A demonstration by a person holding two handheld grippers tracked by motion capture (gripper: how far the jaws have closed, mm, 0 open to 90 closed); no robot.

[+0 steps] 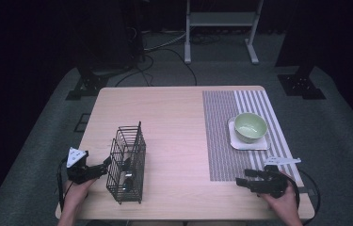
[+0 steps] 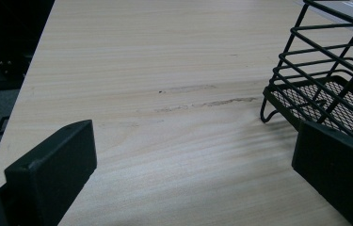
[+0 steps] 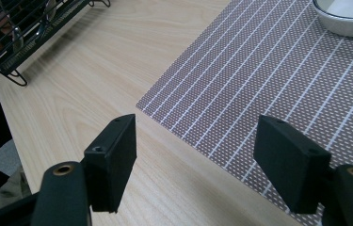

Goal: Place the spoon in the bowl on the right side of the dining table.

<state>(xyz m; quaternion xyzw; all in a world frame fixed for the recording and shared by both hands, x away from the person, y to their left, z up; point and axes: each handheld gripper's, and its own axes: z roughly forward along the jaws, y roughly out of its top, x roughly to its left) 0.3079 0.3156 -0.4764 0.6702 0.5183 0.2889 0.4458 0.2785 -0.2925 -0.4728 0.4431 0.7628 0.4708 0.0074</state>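
The bench (image 1: pixel 174 117) is pale wood with fine grain. A brown mat (image 1: pixel 221 136) carries tiny white dots and white stripes, turning pale grey-striped toward its right. The bowl (image 1: pixel 250 127) is light green on a white tray (image 1: pixel 240 143). The wire basket (image 1: pixel 128 162) is black.

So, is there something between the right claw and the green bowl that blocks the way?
Nothing visible does. The right claw is open, low at the near edge of the striped placemat. The green bowl sits on a white square dish farther up the same mat, and between them lies only flat mat.
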